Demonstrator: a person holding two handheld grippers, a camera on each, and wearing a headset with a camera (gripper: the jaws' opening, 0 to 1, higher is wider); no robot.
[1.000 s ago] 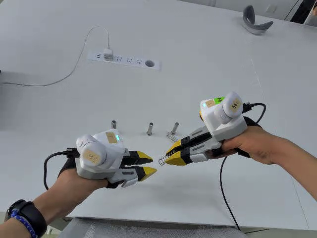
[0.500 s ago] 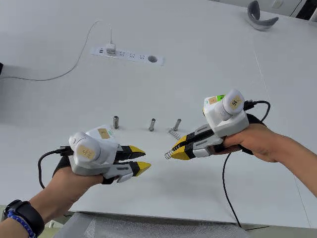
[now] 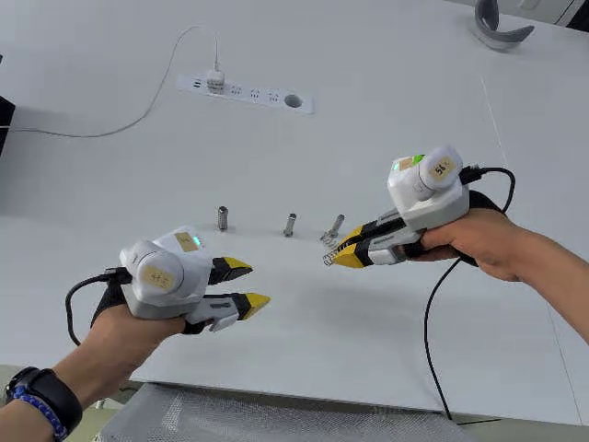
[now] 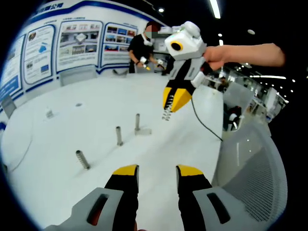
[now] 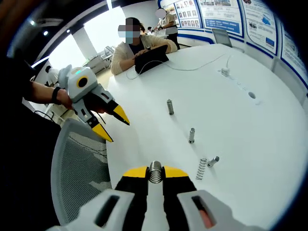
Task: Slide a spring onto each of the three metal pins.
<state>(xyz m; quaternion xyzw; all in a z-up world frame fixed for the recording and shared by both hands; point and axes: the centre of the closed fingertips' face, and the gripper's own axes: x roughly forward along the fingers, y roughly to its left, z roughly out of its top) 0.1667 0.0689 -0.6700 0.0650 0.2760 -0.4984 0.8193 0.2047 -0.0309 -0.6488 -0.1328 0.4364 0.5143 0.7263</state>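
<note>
Closest to the body: logged the left gripper (image 3: pixel 250 283) low over the near edge of the worktop (image 3: pixel 386 350), fingers (image 4: pixel 126 174) well parted with nothing between them. Just beyond, noted the right gripper (image 3: pixel 342 260), fingers pressed together on a spring (image 3: pixel 328 261) that pokes out past the tips. Against a second back, found that spring carried away from the left gripper's tips and up toward the row of pins, now near the right pin (image 3: pixel 337 224). Read as the approach for threading under way, not yet lined up over any pin. Farther on, counted three pins: left pin (image 3: pixel 223 217) already wearing a coil, middle pin (image 3: pixel 291 224) bare, right pin bare and seemingly leaning, with a loose spring (image 3: pixel 325 239) at its foot. Judged one of three done. Farthest out, spotted a power strip (image 3: pixel 253 92).
</note>
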